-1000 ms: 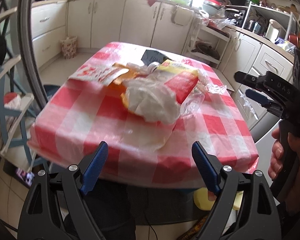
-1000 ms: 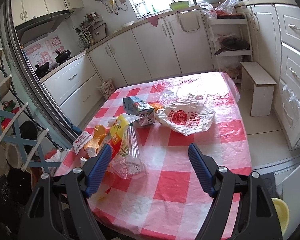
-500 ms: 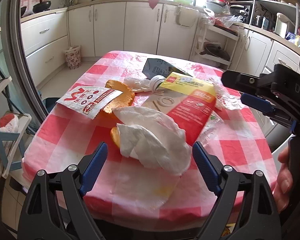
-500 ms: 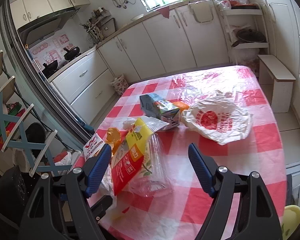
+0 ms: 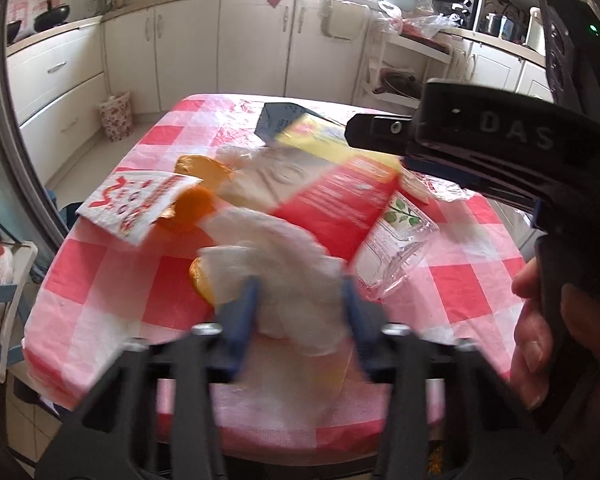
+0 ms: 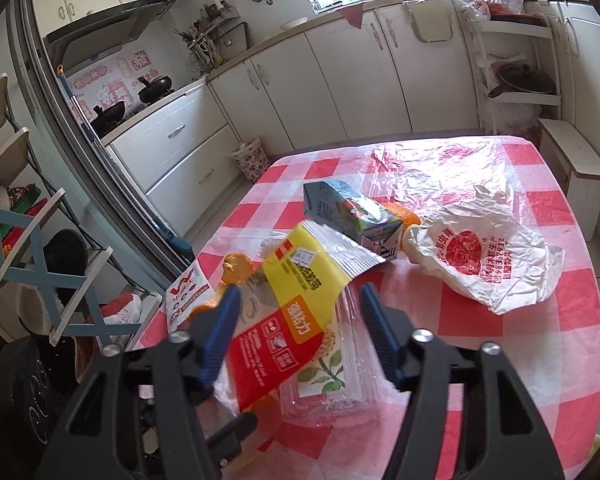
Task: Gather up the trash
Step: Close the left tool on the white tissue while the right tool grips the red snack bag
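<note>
**Left wrist view: both grippers closing in on the trash pile**

Left wrist camera is pretty blurry, but the left gripper (image 5: 300, 308) has its blue fingers on either side of the crumpled white tissue (image 5: 276, 264) at the near edge of the checkered table (image 5: 460, 280) — they look pressed against it, though I can't tell if it's a real grip or just touching. Just beyond the tissue sits the red-and-yellow snack bag (image 5: 340, 196), with orange peels (image 5: 196, 204) and a red-printed paper packet (image 5: 136, 204) off to the left.

Right wrist camera is sharper. The right gripper (image 6: 300, 332) has its jaws spread apart, straddling the same snack bag (image 6: 296, 312) without clamping it. A clear plastic tray (image 6: 332, 384) lies under the bag. Farther back there's a juice carton (image 6: 352, 216) lying on its side, and to the right a white plastic bag (image 6: 484, 256) with red print — all on the table (image 6: 560, 344).
</note>
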{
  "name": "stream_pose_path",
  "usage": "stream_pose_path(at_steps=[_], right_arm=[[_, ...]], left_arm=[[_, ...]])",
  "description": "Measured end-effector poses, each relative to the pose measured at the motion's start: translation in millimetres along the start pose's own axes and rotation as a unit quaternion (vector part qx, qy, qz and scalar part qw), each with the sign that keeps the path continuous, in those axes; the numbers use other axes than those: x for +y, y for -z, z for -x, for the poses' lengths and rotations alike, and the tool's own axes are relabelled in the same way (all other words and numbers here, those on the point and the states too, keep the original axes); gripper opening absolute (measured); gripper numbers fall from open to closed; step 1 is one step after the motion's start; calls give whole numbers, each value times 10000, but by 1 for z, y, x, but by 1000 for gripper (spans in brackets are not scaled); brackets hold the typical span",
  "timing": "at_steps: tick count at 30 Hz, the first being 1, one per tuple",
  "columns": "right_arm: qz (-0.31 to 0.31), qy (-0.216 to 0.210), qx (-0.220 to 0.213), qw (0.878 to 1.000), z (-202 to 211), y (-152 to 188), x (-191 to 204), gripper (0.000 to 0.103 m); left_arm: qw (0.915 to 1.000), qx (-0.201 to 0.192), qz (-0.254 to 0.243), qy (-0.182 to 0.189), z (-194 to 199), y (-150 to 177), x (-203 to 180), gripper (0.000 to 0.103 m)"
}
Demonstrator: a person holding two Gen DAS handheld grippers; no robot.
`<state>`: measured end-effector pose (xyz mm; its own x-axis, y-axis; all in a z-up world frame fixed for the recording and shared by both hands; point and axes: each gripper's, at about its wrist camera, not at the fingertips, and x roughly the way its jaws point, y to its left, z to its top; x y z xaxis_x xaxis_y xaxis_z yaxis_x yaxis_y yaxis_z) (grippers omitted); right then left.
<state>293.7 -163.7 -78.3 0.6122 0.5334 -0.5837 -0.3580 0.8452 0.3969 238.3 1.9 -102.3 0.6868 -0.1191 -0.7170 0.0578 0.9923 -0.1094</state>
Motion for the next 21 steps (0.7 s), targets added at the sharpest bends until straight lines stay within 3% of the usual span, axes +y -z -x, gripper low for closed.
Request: stream_pose_path(at_steps=[3, 6, 12, 15, 16, 17, 18, 19, 21], right_arm=[[118, -70, 33, 9999, -3, -1, 5, 13], [209, -188, -50, 9996, 1, -3, 11, 5], [260, -328, -271, 9988, 17, -9, 18, 3], [39, -612, 61, 9981, 11, -9, 14, 4], [-74, -707, 148, 9974, 7, -9, 12, 5], [-174, -763, 238, 9966, 4, -7, 11, 20], [-294, -857, 346, 9953, 0, -5, 8, 48], [-379, -928, 374, 9943, -1, -2, 7, 57], [-448, -1035, 429, 9927, -3, 1, 7, 58]], left_arm=[[9999, -81, -28, 53, 7, -1, 0, 12], [9993, -92, 174, 310, 14, -3, 7, 7], [9964, -114, 562, 628, 34, -1, 30, 4], [9957, -146, 618, 675, 42, 1, 37, 4], [9957, -141, 619, 670, 42, 2, 39, 3], [9958, -137, 625, 654, 42, 2, 40, 3], [9957, -125, 648, 655, 42, 3, 42, 3], [9956, -116, 660, 656, 41, 4, 43, 3], [9953, -97, 676, 680, 40, 7, 46, 3]])
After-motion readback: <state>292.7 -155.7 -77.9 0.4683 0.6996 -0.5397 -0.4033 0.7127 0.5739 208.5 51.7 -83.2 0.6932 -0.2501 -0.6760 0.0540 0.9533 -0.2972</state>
